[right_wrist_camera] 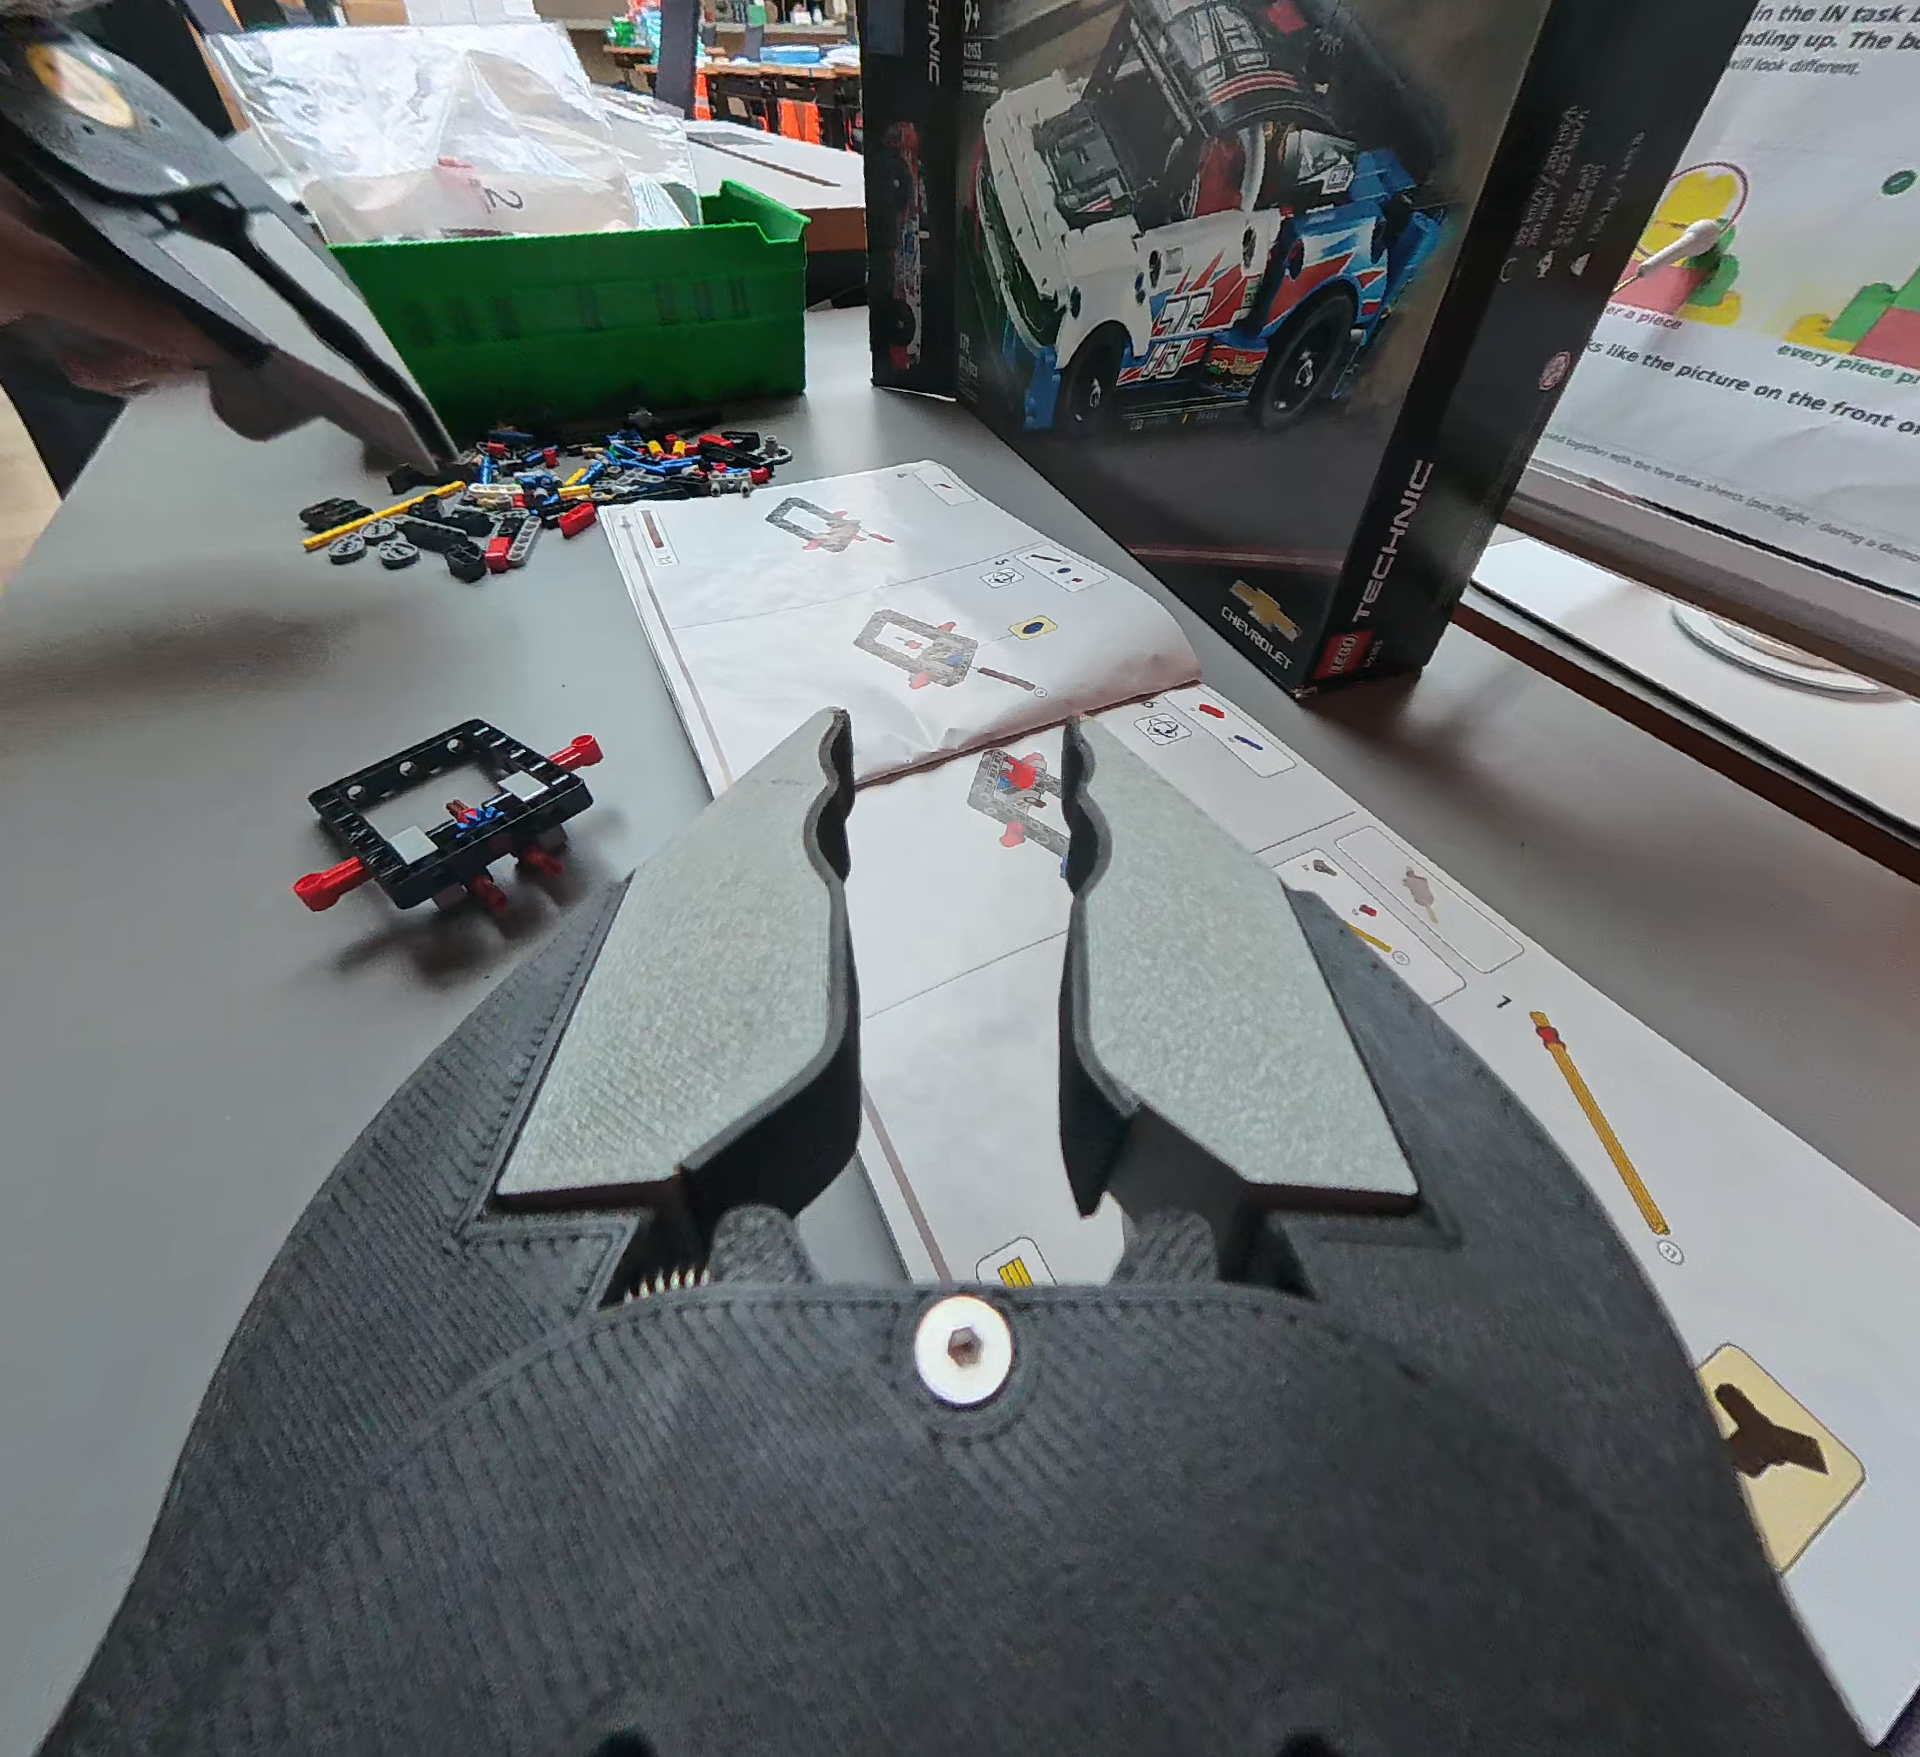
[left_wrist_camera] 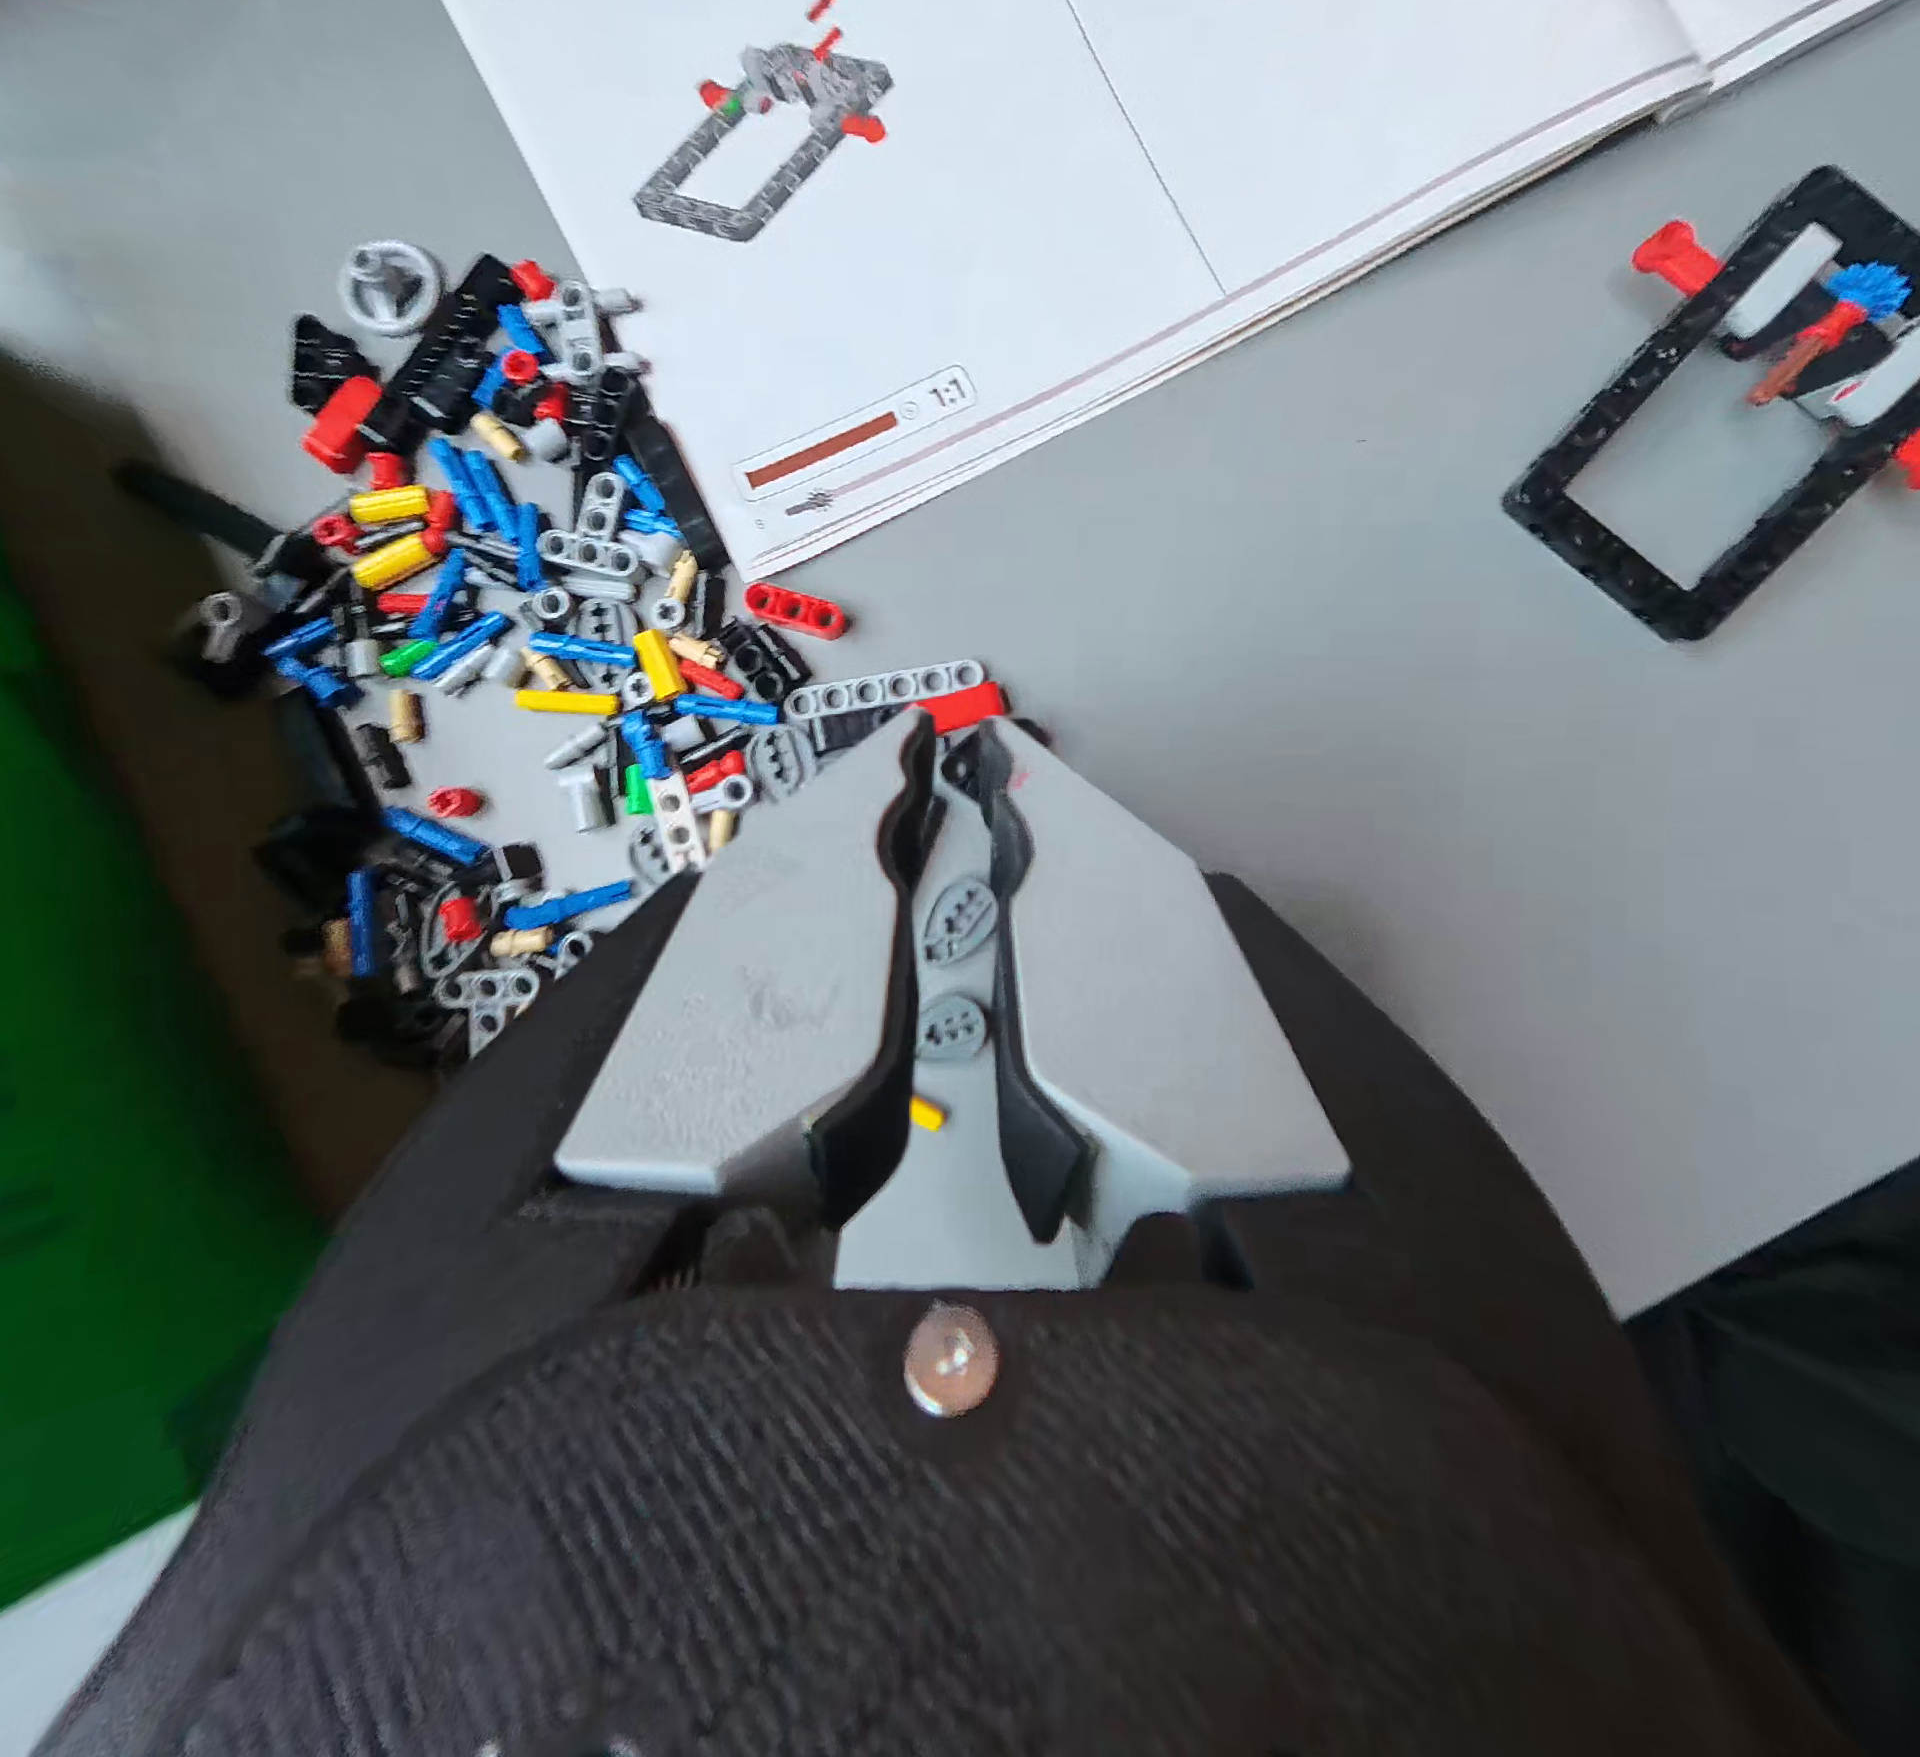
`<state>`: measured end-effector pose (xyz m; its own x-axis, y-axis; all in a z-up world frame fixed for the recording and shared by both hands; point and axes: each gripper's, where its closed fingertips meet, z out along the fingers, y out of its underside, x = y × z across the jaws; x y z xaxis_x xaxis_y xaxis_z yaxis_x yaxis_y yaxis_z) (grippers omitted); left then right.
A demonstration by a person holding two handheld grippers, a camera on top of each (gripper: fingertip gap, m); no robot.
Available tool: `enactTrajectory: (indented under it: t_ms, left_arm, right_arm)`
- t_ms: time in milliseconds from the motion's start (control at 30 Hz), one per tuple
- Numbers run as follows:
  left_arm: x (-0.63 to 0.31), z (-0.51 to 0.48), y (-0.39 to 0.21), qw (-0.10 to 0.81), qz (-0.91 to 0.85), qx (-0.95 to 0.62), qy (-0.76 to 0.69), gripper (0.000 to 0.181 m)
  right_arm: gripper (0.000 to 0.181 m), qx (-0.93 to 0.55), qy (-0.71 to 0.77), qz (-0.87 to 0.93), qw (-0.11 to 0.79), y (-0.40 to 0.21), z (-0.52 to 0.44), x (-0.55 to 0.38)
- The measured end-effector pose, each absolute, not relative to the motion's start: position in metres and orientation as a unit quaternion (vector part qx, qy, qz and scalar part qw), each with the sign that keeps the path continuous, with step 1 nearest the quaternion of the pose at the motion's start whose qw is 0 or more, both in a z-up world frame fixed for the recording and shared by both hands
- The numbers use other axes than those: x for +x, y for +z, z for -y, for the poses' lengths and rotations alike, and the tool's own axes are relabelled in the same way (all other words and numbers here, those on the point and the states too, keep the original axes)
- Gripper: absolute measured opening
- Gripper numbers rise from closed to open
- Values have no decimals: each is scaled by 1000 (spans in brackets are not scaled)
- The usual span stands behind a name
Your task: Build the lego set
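A pile of loose Lego pieces [left_wrist_camera: 540, 627] lies on the grey table [left_wrist_camera: 1351, 720]; it also shows in the right wrist view [right_wrist_camera: 623, 471]. My left gripper [left_wrist_camera: 956, 741] is down at the pile's near edge, jaws nearly together, with something small and dark between the tips. I cannot tell if it is gripped. This gripper also shows far left in the right wrist view [right_wrist_camera: 434, 458]. A black frame assembly [left_wrist_camera: 1725, 419] with red pins and a blue gear lies apart [right_wrist_camera: 452, 819]. My right gripper [right_wrist_camera: 961, 751] is open and empty above the open instruction booklet [right_wrist_camera: 883, 585].
A green bin [right_wrist_camera: 582, 315] with plastic bags stands behind the pile. The set's box [right_wrist_camera: 1247, 253] stands upright behind the booklet [left_wrist_camera: 935, 149]. A printed sheet [right_wrist_camera: 1766, 253] leans at the far right. A yellow axle [right_wrist_camera: 384, 514] lies at the pile's front. The left gripper's tips are roughly 35 cm from the right gripper's.
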<state>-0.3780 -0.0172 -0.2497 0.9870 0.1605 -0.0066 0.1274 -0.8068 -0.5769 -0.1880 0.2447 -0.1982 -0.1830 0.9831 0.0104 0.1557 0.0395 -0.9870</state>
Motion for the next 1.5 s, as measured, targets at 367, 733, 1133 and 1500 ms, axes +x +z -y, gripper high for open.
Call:
enactTrajectory:
  t_ms: [367, 733, 1133, 1500]
  left_arm:
    - [-417, -8, -278, 238, 57, -969, 39, 28]
    - [-416, -9, -290, 183, -3, -982, 43, 22]
    - [-403, 1, -267, 207, -6, -972, 107, 22]
    - [-309, -44, -282, 246, -82, -966, -11, 22]
  right_arm:
    - [37, -484, 509, 582, 411, -196, -247, -190]
    - [37, -484, 517, 577, 407, -194, -248, -190]
    - [36, -482, 512, 585, 404, -196, -245, -190]
    - [35, -484, 503, 600, 391, -203, -241, -193]
